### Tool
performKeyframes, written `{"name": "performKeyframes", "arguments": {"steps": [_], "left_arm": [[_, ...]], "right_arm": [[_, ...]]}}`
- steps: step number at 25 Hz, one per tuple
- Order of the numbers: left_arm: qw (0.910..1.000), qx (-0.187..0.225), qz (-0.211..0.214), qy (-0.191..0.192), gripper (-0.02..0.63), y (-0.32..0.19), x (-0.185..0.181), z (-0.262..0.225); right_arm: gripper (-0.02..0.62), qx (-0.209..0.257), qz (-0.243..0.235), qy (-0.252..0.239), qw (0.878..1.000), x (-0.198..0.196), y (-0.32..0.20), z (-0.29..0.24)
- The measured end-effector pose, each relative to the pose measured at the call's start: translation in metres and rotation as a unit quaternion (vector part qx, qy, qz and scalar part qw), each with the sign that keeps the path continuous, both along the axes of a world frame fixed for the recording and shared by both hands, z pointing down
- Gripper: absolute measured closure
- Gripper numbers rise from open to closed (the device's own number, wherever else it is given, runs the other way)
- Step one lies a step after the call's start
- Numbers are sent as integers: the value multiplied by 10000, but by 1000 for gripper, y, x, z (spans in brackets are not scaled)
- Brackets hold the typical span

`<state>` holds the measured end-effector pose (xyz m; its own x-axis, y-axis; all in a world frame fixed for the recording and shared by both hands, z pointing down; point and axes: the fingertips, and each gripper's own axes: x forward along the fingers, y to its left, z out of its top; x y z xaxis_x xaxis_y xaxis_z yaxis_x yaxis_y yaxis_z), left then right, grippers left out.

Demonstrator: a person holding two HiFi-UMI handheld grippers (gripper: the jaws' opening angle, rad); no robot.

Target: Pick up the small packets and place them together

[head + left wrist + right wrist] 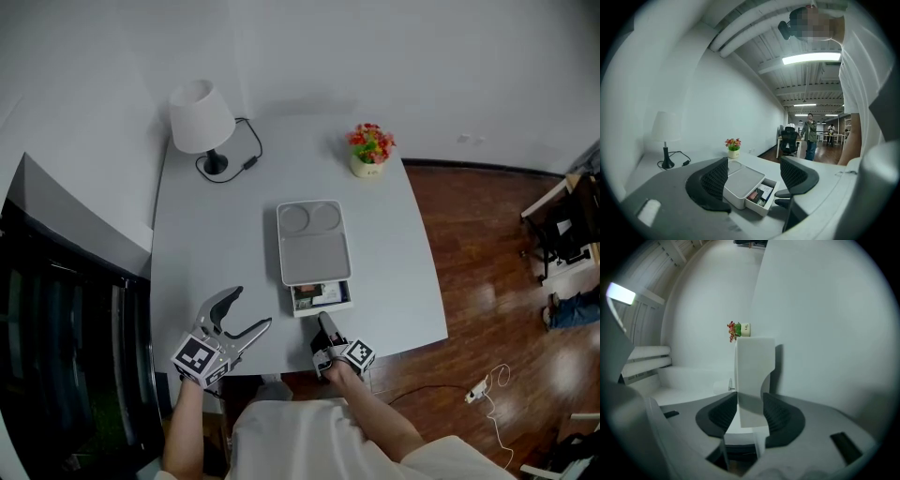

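A white organizer box [312, 239] lies mid-table, its drawer [322, 307] pulled out toward me. Several small packets [317, 295] lie inside the drawer, also seen in the left gripper view as packets [761, 193]. My right gripper [322, 323] is turned on its side at the drawer's front. In the right gripper view its pads [776, 413] press on both faces of the white drawer front wall [752, 380], so the right gripper [750, 411] is shut on it. My left gripper [254, 307] hovers open and empty left of the drawer; the left gripper [754, 176] frames the box between its jaws from a distance.
A white lamp [202, 117] with a black cable stands at the table's back left, a small flower pot [371, 148] at the back right. The table's front edge runs just under both grippers. Wooden floor lies to the right. People stand far off [810, 136].
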<state>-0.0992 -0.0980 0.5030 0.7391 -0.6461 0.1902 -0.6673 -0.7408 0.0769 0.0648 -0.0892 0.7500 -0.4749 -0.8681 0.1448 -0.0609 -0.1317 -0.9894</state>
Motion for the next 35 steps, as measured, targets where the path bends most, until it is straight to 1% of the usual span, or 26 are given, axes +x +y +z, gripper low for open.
{"name": "performKeyframes", "arguments": {"steps": [1,2,3,5,6,7,9,10,18,29,35], "left_arm": [[10000,-1,-6,-13,249,1,-1,0],[10000,2,-17,-23,249,2,-2,-1],[10000,4,-32,-32,249,3,-4,-1],[10000,0,-69,-57,249,6,-8,-2],[9999,-3,-91,-69,249,7,-11,-2],[9999,-11,-116,-84,249,9,-14,-1],[9998,-35,-170,-108,249,11,-20,1],[9998,-44,-192,-105,249,12,-22,2],[9999,-9,-129,-41,249,13,-12,0],[10000,-5,-75,3,249,17,-8,2],[10000,-8,-53,36,249,19,-4,3]], "right_arm": [[375,-26,-27,75,10000,-2,-2,3],[327,-48,-7,114,9999,-2,-5,5],[327,-64,62,104,9999,0,-9,6],[329,-28,242,-3,9997,3,-17,7],[365,12,298,-62,9995,3,-20,4],[370,31,321,-100,9994,1,-22,1],[408,60,303,-111,9995,-3,-21,-5],[417,69,288,-111,9995,-4,-20,-6],[419,-14,185,-143,9997,-11,10,-4],[419,-143,39,-113,9998,0,44,-3],[419,-238,-172,-161,9994,-11,67,-1]]}}
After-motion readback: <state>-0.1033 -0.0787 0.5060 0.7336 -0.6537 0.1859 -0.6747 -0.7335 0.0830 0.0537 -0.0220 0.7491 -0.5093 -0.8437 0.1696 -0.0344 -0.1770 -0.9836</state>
